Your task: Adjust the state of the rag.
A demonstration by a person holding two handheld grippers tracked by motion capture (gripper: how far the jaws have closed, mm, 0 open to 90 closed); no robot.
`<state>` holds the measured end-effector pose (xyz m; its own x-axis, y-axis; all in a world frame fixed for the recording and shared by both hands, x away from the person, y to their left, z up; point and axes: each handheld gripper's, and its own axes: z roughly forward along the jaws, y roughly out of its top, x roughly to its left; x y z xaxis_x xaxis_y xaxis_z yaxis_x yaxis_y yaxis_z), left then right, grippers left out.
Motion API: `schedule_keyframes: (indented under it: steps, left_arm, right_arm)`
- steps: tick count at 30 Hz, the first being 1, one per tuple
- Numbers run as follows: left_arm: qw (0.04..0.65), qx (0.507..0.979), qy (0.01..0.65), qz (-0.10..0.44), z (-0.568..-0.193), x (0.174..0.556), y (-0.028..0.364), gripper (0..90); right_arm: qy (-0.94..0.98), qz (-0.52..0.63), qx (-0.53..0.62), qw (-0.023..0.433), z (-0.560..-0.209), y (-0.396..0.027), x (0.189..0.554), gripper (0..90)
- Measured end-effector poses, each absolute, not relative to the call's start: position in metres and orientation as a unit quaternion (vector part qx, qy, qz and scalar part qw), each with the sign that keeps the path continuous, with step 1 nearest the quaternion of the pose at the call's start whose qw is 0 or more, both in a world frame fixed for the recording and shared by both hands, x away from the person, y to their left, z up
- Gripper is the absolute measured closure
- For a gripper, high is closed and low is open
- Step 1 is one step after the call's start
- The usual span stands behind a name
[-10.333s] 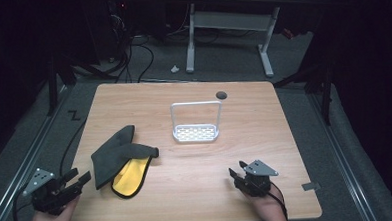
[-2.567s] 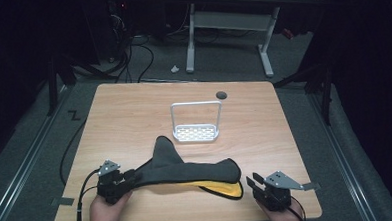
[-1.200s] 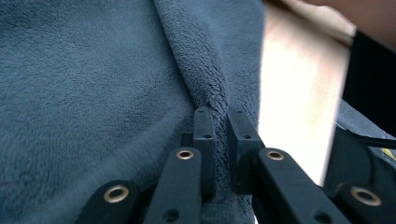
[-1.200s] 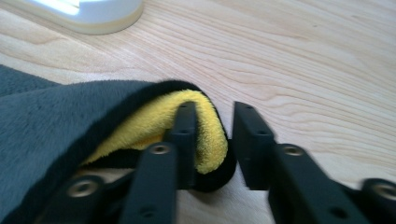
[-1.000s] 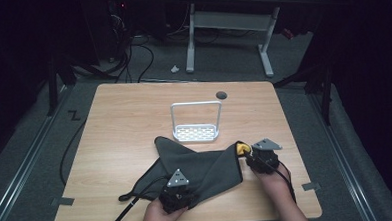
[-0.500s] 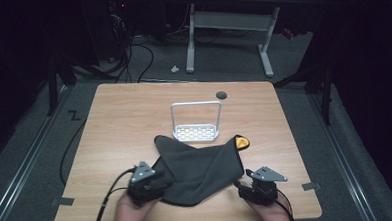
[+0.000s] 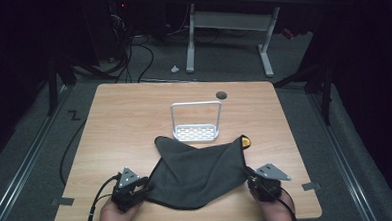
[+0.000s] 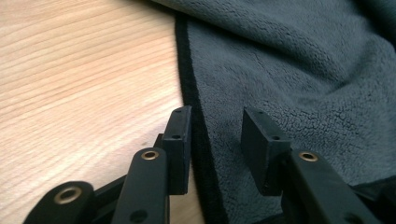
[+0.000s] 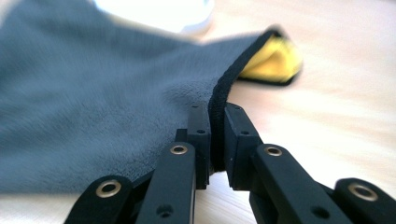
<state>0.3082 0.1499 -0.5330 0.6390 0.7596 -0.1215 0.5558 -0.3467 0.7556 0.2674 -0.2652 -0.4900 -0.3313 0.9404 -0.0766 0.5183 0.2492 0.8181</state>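
Two grippers work the near edge of one grey cloth (image 7: 201, 173), which lies spread on the table (image 7: 124, 123) between your hands, near side toward you.

Right gripper (image 9: 212, 140): its jaws have just been closing, and the right gripper view shows them pinched narrow on the cloth's black-bound hem, which rises upright between the pads. That grip looks sound. Keep it firm and do not pull yet, or the hem may slide out.

Left gripper (image 8: 215, 140): its jaws have also just been closing, but they stand about half apart. The hem and a strip of grey pile lie between the pads, and neither pad presses on them. You hold nothing on this side at present. Push the lower jaw a little further under the hem, then close fully, taking the bound edge rather than loose pile, which slips.

Once both sides are gripped, I judge the next move should lift both hands together and level, so the cloth does not drag or skew.

Farther off, a yellow corner (image 7: 245, 141) of the underside peeks out at the far right of the cloth. Watch that it does not fold under unevenly.

Beyond the cloth, just at its far edge, stands a small metal rack (image 7: 196, 133). Keep the cloth clear of it when you raise or fold.
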Motion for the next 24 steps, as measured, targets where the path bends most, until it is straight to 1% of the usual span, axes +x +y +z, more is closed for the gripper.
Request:
schedule_keyframes:
  steps: [2,4,5,7,8,11,15,16,18,20,22,24]
  left_arm:
    - [0.399,0.814,0.401,0.131,-0.533,0.306,0.146,63.4]
    - [0.395,0.819,0.395,0.132,-0.532,0.304,0.142,63.4]
    - [0.392,0.821,0.394,0.133,-0.532,0.303,0.141,63.5]
    - [0.390,0.823,0.393,0.130,-0.531,0.301,0.140,63.5]
    - [0.386,0.825,0.394,0.127,-0.530,0.301,0.140,63.4]
    - [0.401,0.819,0.390,0.126,-0.522,0.305,0.138,62.1]
    - [0.420,0.817,0.379,0.112,-0.517,0.327,0.119,62.0]
    - [0.418,0.820,0.375,0.112,-0.519,0.333,0.112,63.7]
    - [0.397,0.833,0.365,0.123,-0.522,0.343,0.100,71.9]
    - [0.382,0.843,0.358,0.120,-0.523,0.350,0.091,76.7]
    - [0.373,0.848,0.358,0.114,-0.526,0.352,0.088,84.4]
    - [0.372,0.850,0.355,0.117,-0.526,0.349,0.091,89.9]
  right_arm:
    - [0.716,0.375,0.494,0.320,-0.467,-0.276,0.250,80.8]
    - [0.699,0.383,0.495,0.346,-0.445,-0.286,0.237,73.2]
    - [0.691,0.388,0.493,0.358,-0.435,-0.291,0.233,70.8]
    - [0.685,0.390,0.495,0.365,-0.424,-0.296,0.231,66.2]
    - [0.687,0.385,0.496,0.366,-0.424,-0.296,0.233,65.9]
    - [0.707,0.366,0.496,0.347,-0.440,-0.291,0.244,65.9]
    - [0.733,0.341,0.501,0.310,-0.472,-0.279,0.265,67.6]
    - [0.736,0.336,0.502,0.306,-0.477,-0.277,0.268,68.6]
    - [0.743,0.327,0.504,0.295,-0.487,-0.272,0.277,72.4]
    - [0.750,0.321,0.499,0.291,-0.495,-0.268,0.283,76.6]
    - [0.760,0.313,0.494,0.285,-0.501,-0.264,0.289,81.6]
    - [0.764,0.306,0.493,0.281,-0.506,-0.262,0.295,84.9]
